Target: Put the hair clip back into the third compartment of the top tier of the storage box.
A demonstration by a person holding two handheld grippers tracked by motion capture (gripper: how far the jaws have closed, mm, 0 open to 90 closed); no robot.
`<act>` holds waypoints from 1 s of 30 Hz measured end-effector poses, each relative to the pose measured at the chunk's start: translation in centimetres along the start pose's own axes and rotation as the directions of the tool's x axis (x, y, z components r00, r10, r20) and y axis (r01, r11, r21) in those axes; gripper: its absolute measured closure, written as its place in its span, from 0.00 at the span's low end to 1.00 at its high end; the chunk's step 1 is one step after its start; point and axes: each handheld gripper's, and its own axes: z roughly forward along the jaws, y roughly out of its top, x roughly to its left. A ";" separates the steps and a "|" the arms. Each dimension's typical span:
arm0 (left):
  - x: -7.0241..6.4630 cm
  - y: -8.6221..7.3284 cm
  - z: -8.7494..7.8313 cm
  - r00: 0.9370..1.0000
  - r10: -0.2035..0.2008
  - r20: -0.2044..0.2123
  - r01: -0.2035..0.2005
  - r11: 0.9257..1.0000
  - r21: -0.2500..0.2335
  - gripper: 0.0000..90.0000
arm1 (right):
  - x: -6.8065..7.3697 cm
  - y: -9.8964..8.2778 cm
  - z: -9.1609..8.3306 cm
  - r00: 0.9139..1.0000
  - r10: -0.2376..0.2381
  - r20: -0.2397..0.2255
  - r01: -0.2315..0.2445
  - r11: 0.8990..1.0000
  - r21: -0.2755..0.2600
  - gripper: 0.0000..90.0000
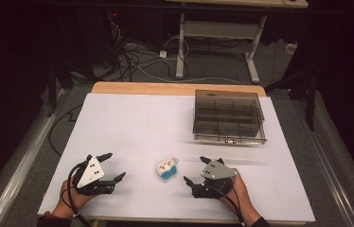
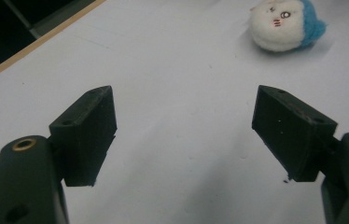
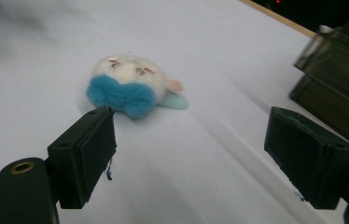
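We see the left gripper [image 1: 110,166] and right gripper [image 1: 196,170] resting low on the white table [image 1: 132,118], both with jaws spread wide, holding nothing. The small white-and-blue plush toy [image 1: 166,168] lies between them, untouched. The smoky compartment box [image 1: 228,116] sits far right.

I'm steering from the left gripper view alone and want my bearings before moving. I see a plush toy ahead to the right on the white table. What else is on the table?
Observer: A smoky clear plastic box with compartments sits at the table's far right, beyond the plush toy.
Operator: Where is the other gripper?
Observer: The right gripper rests on the near edge, on the toy's other side, jaws open and empty.
Operator: Is the box open?
Observer: I cannot tell; from above its dividers show through the top and no contents are visible.
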 end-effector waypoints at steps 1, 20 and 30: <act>0.0 0.0 0.0 1.000 0.001 0.002 -0.001 1.000 0.001 0.23 | 0.2 0.2 0.4 1.000 -0.003 -0.007 0.003 1.000 0.002 0.19; -0.1 -0.1 0.1 1.000 0.015 0.007 -0.015 1.000 0.015 0.23 | 2.7 2.4 6.3 0.993 -0.060 -0.101 0.069 0.993 0.091 0.21; -0.2 -0.1 0.3 1.000 0.022 0.012 -0.022 1.000 0.022 0.23 | 2.9 3.0 8.0 0.993 -0.063 -0.099 0.079 0.982 0.172 0.25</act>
